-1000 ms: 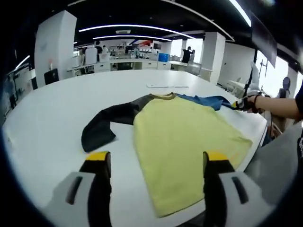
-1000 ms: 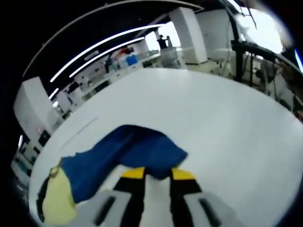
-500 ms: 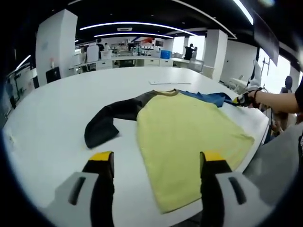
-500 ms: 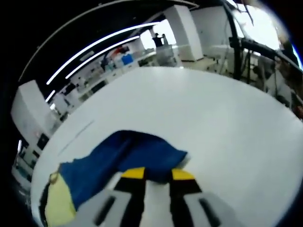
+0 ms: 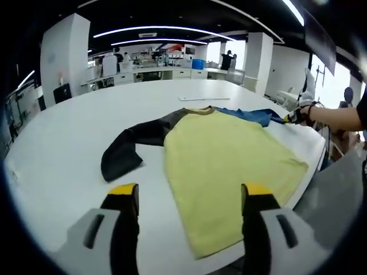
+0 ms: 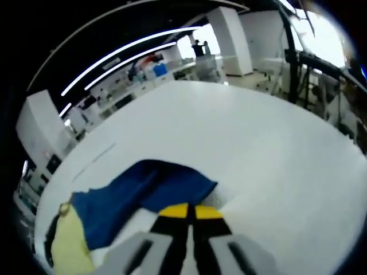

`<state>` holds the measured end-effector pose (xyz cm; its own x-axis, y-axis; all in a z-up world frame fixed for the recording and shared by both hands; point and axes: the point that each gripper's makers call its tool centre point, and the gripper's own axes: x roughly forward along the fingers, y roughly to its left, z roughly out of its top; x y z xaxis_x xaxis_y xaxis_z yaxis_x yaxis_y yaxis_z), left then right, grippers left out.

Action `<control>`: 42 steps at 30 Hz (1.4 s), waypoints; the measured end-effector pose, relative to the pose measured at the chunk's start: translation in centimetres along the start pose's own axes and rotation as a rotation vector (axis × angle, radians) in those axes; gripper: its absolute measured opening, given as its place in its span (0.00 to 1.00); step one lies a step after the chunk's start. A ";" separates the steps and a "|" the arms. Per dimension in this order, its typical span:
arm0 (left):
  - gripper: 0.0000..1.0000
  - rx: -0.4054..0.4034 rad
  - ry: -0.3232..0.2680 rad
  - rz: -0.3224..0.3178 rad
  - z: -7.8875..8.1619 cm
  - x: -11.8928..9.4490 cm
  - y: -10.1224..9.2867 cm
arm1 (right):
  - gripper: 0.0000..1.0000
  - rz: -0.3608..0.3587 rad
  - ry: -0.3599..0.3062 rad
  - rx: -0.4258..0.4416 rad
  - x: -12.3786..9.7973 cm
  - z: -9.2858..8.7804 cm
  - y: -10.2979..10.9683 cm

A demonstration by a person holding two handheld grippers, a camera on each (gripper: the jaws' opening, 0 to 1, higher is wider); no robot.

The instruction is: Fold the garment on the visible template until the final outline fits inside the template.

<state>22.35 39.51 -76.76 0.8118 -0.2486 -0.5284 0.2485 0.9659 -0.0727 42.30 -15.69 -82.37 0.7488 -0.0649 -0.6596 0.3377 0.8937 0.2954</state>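
The left gripper (image 5: pixel 186 197) hangs low over the white table (image 5: pixel 69 132) with its two jaws spread wide. It holds nothing. Just ahead of it, a little to the left, lies the dark sleeve (image 5: pixel 129 150) of the shirt, bent and flat on the table. Straight ahead and to the right lies the yellow body of the shirt (image 5: pixel 223 160), spread out flat. Its near edge reaches in between the jaws. Far ahead on the right is the blue sleeve (image 5: pixel 249 116). Past it, a person's hand (image 5: pixel 298 116) holds the other gripper at the sleeve's end.

In the right gripper view, the right gripper (image 6: pixel 187 212) has its yellow tips pressed together. They sit right at the end of the blue sleeve (image 6: pixel 143 192). They look pinched on the cloth, but the cloth between the tips is hard to see. The sleeve runs off to the left of the jaws.

I think the first fold is starting: the blue sleeve. Next, the right gripper should lift it and lay it over the yellow body. I cannot make out the template on the table.
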 end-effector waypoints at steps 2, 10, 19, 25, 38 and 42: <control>0.70 0.001 -0.005 -0.004 0.1 -0.1 -0.1 | 0.00 0.003 0.015 -0.063 -0.4 0.5 -0.5; 0.71 0.000 -0.010 -0.005 0.1 -0.1 -0.1 | 0.00 0.033 0.021 -0.170 -1.8 2.6 -1.9; 0.72 0.032 -0.015 -0.018 0.3 -0.1 -0.4 | 0.00 0.039 0.046 -0.212 -3.2 3.5 -3.7; 0.77 0.040 -0.027 -0.026 0.5 0.0 -0.4 | 0.00 0.051 0.133 -0.268 -3.5 2.7 -4.6; 0.89 0.102 -0.024 -0.047 1.3 0.0 -0.7 | 0.00 0.079 0.205 -0.423 -2.6 4.9 -4.7; 0.92 0.100 -0.022 -0.061 1.4 0.0 -1.0 | 0.00 0.092 0.255 -0.435 -3.0 4.8 -3.9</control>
<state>22.81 38.41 -75.53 0.8048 -0.3091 -0.5068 0.3483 0.9372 -0.0184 41.51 -21.17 -78.23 0.5834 0.0849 -0.8077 -0.0323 0.9962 0.0814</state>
